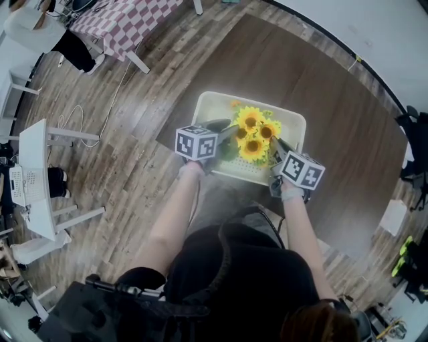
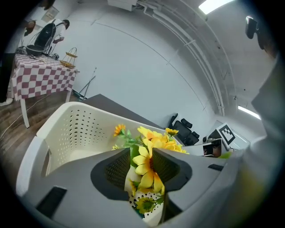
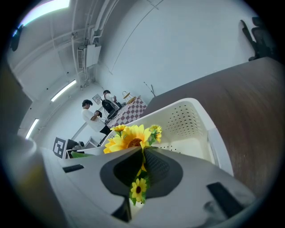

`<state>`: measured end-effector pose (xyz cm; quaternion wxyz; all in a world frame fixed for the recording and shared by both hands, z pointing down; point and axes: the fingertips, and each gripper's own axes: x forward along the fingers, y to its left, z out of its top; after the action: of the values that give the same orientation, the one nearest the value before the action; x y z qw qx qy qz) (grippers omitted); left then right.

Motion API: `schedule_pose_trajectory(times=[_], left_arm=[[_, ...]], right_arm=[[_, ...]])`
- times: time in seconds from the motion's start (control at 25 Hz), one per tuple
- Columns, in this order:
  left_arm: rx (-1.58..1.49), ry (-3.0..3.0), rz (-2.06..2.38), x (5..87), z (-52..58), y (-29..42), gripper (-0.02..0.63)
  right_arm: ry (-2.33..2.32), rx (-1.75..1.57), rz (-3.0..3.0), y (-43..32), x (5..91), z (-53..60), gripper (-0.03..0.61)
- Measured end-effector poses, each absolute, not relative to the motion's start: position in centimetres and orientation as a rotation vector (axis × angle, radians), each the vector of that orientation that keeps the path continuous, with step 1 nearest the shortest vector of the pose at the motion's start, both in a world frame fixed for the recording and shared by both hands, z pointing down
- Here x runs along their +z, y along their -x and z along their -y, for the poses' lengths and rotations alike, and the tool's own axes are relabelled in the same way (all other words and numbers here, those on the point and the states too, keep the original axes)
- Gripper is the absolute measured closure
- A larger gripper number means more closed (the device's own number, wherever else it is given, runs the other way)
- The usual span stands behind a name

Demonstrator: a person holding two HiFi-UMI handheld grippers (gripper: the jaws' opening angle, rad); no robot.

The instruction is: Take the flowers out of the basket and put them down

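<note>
A bunch of yellow sunflowers (image 1: 254, 137) stands in the cream perforated basket (image 1: 207, 107) on a dark table. My left gripper (image 1: 224, 128) reaches in from the left. Its jaws stand wide apart around a sunflower head (image 2: 149, 162), with no clear press on it. My right gripper (image 1: 276, 145) comes from the right and is shut on the thin stems of the flowers (image 3: 129, 137); a small bloom (image 3: 138, 189) hangs between its jaws. The basket wall (image 2: 75, 129) rises behind the flowers, and its rim (image 3: 213, 133) curves to the right.
The basket sits near the front edge of a dark brown table (image 1: 334, 100) on a wood floor. A checkered table (image 1: 127, 20) stands far left, white furniture (image 1: 40, 174) at the left, a black chair (image 1: 411, 140) at the right. Two people (image 3: 91, 116) stand far off.
</note>
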<state>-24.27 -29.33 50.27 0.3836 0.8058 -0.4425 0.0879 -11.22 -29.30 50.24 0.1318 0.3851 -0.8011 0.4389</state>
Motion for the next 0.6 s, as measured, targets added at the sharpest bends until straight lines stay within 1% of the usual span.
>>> schedule_pose_trajectory(times=[0.32,0.48,0.6], left_arm=[[0.153,-1.975,1.015,50.77,29.00,23.60,0.485],[0.164,-1.990,1.010,50.59,28.79,23.49,0.555],[0.179,-2.016,1.013,50.42,28.87,23.26,0.579]], right_arm=[[-1.128,1.283,2.324,10.97,50.32,29.15,0.567],[-1.134,1.282,2.330,11.07,50.20,29.11,0.568],[-1.133,1.274,2.341,11.08,50.14,29.24,0.568]])
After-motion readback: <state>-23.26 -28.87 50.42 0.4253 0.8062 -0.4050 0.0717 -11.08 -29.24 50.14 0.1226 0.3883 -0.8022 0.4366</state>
